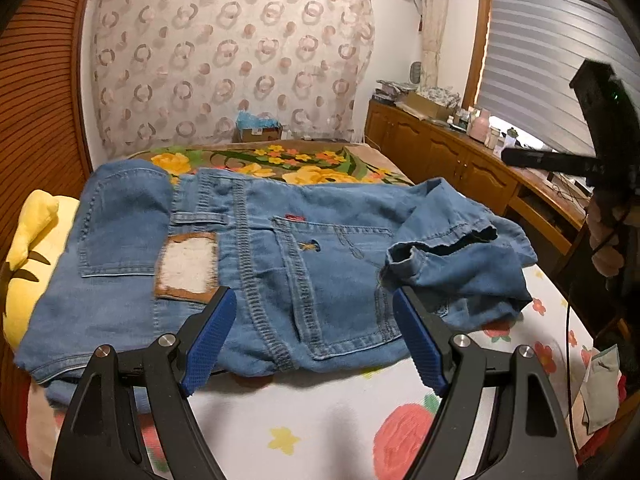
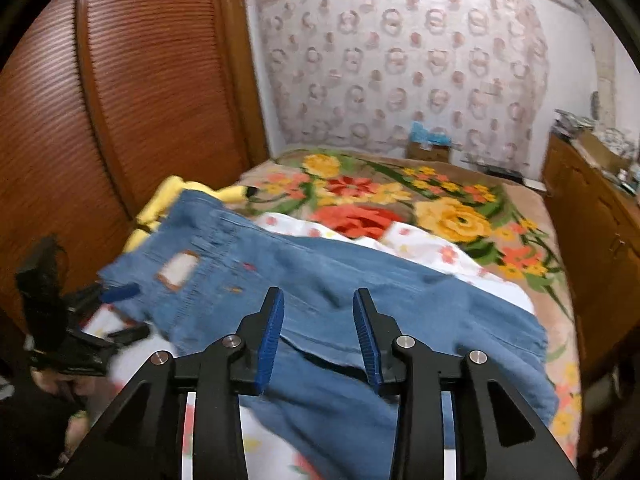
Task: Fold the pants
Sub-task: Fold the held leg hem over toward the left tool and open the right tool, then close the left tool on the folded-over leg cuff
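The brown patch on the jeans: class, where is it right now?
In the left wrist view, the patch sits left of centre on the jeans, below the waistband, just beyond the left gripper.

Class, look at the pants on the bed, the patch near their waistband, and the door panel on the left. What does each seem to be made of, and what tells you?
Pants: blue denim, judging by the faded weave and thick stitched seams.
Patch: probably leather, brown at the frayed edges and worn pale in the middle.
Door panel: reddish-brown wood or wood-look, slatted, slightly glossy.
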